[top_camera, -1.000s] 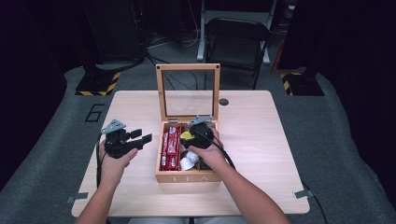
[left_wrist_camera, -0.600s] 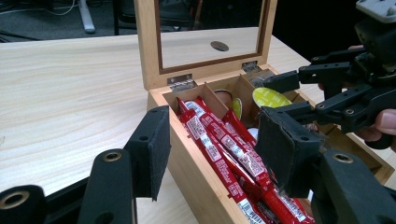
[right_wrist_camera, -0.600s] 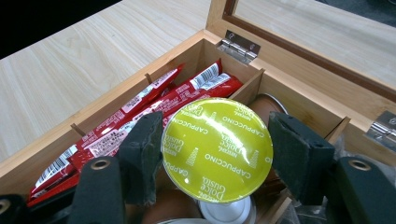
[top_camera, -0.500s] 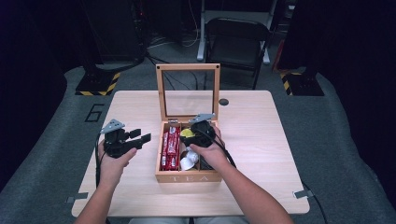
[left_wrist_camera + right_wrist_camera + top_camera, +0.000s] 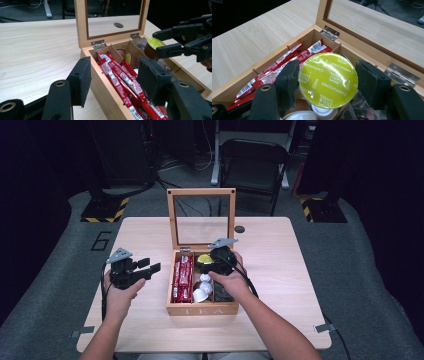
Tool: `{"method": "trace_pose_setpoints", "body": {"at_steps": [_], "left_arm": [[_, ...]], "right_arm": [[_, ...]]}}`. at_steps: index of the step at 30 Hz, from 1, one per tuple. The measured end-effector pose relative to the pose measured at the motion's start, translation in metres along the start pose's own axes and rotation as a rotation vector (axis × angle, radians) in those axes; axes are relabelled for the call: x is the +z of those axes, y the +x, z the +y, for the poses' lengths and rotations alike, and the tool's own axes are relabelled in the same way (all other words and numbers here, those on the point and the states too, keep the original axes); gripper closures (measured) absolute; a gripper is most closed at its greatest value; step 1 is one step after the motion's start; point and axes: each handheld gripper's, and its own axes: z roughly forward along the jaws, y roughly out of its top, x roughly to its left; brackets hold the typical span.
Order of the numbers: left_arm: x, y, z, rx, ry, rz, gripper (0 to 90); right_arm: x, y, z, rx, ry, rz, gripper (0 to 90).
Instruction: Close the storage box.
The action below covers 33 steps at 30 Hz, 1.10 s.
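Note:
A wooden tea box [image 5: 200,310] stands open in the middle of the table, its glass lid [image 5: 201,193] upright. My right gripper [image 5: 206,262] hovers over the box's middle compartment, shut on a coffee capsule [image 5: 328,80] with a yellow-green foil lid, one pad on each side. The left gripper view shows that capsule [image 5: 153,42] lifted clear of the compartments. Red sachets [image 5: 182,278] fill the left compartment. My left gripper [image 5: 149,265] is held just left of the box, open, with nothing between its pads [image 5: 80,80].
More capsules, white ones [image 5: 202,292] among them, lie in the middle compartment, and a dark packet is in the right one. The table [image 5: 280,255] has a small round hole [image 5: 240,229] behind the lid. A black chair [image 5: 255,165] stands beyond the far edge.
My right gripper has risen a little out of the box with the capsule still in it. The left gripper has stayed where it was.

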Motion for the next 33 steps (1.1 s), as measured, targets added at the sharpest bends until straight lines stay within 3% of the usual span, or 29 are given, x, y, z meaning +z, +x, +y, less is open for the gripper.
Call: {"method": "trace_pose_setpoints", "body": {"at_steps": [33], "left_arm": [[-0.002, 0.001, 0.000, -0.005, -0.003, 0.005, 44.5]], "right_arm": [[-0.048, -0.035, -0.011, 0.032, -0.044, -0.077, 36.9]]}}
